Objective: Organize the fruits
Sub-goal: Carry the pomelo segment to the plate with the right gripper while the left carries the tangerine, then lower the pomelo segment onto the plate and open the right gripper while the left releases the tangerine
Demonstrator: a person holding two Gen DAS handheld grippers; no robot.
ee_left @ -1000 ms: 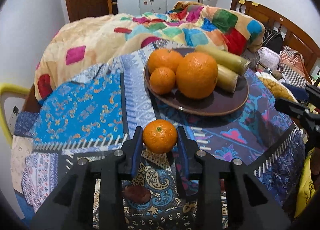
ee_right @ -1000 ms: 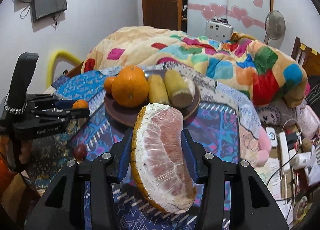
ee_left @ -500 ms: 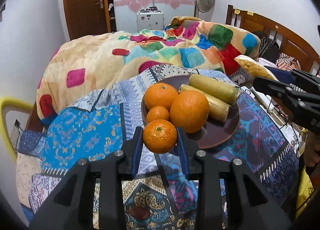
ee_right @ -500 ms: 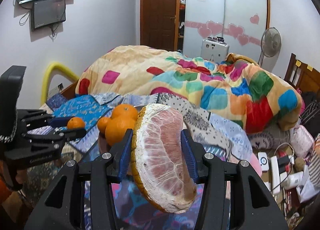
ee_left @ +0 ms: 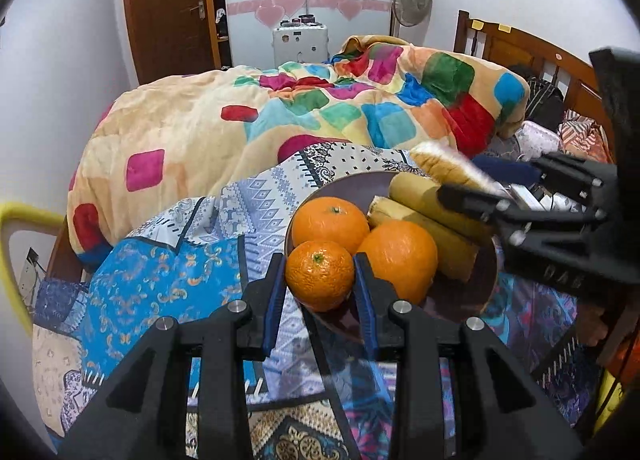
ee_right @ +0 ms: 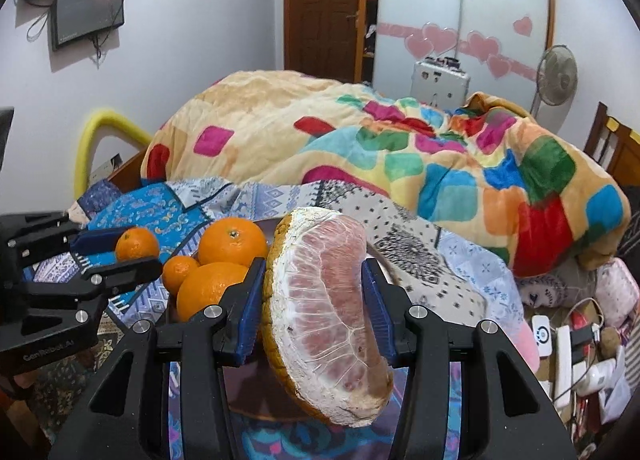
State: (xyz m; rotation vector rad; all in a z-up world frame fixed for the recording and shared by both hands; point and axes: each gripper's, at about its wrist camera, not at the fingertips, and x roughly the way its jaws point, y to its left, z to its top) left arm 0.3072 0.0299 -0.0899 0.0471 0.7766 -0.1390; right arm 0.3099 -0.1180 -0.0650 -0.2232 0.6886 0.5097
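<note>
Both claws loaded w/ fruit, held over the brown plate on the bed.

Left claw (ee_left: 320, 284) clamped on a small orange (ee_left: 320, 275), pads pressing both sides; it hangs at the near-left rim of the plate (ee_left: 486, 292); on the plate: two bigger oranges, one far (ee_left: 330, 221) & one right (ee_left: 400, 258), plus two yellow-brown rolls (ee_left: 434, 215) lying at the far-right; from the right-wrist view a third, smaller orange (ee_right: 180, 274) also shows on the plate; right claw (ee_right: 314, 306) clamped on a pomelo wedge (ee_right: 328, 316), peeled pink flesh facing the camera, rind on its left edge, wedge tilted & sticking out below the pads; it's near the plate's right side; plate sits on a patterned blue cloth (ee_left: 160, 280); a patchwork blanket (ee_left: 320, 115) is heaped behind.
</note>
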